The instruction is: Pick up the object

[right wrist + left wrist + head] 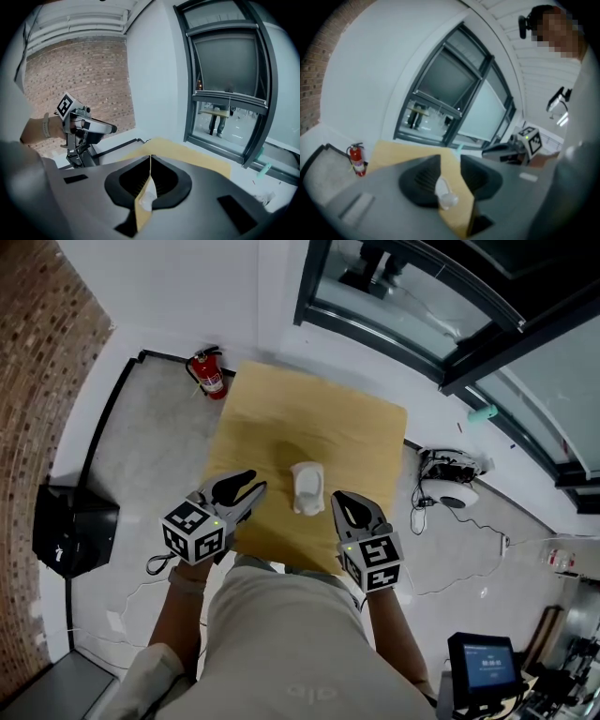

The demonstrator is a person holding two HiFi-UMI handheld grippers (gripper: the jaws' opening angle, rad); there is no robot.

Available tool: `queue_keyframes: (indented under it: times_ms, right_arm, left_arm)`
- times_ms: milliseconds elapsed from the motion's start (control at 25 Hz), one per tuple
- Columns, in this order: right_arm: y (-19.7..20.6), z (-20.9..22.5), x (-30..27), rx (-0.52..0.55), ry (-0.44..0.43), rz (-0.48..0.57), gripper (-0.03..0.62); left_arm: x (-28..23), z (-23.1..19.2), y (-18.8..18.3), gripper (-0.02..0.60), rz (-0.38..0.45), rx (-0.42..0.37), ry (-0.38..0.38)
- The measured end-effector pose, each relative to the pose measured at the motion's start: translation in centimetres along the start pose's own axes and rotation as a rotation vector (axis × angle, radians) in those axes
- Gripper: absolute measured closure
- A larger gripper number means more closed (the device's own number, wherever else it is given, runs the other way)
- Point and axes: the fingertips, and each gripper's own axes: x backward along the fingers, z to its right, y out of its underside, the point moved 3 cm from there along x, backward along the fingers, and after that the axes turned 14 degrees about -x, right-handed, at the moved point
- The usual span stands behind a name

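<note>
Head view shows the white object [307, 487] lying on the tabletop [281, 409], your left gripper [255, 487] just left of it and right gripper [339, 497] just right, apparently flanking it for a pickup. Left jaws stand narrowly apart, right jaws are pressed together, and both are empty. The object's make is unclear, and your torso hides the tabletop edge on the near side of it.

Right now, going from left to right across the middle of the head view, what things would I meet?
Black box, left hand-held gripper, white object, right hand-held gripper, round white device.
</note>
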Motion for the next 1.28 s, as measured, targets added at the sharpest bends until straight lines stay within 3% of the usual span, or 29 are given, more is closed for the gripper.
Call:
queue_keyframes:
  times_ms: [200,640,840,1000,1160,1280]
  right_arm:
    - [0.1,0.8,-0.8,-0.032,0.028,-0.029,0.585]
    - [4.3,2.1,-3.9,-0.096,0.047,-0.256,0.585]
    - [7.3,1.8,-5.0,-0.209,0.011,-0.31,0.585]
    - [9.6,2.2,-6.1,-0.252,0.031,-0.341,0.583]
    - [12.0,3.0,-7.0,-0.317,0.056,-0.361,0.577]
    - [14.3,3.3,-7.7,-0.392,0.084,-0.376,0.541]
  left_arm:
    - [-1.4,-0.4,-1.2,0.456,-0.059,-0.084,0.07]
    - [-10.8,-0.3,-1.9,0.419,-0.328,-0.457,0.373]
    - [-15.5,1.5,1.1,0.391,-0.505,-0.608,0.552]
    - [-18.8,2.7,4.2,0.379,-0.629,-0.696,0.669]
    - [-21.6,3.3,7.2,0.379,-0.728,-0.775,0.749]
    - [-22.7,2.8,10.2,0.379,-0.837,-0.903,0.787]
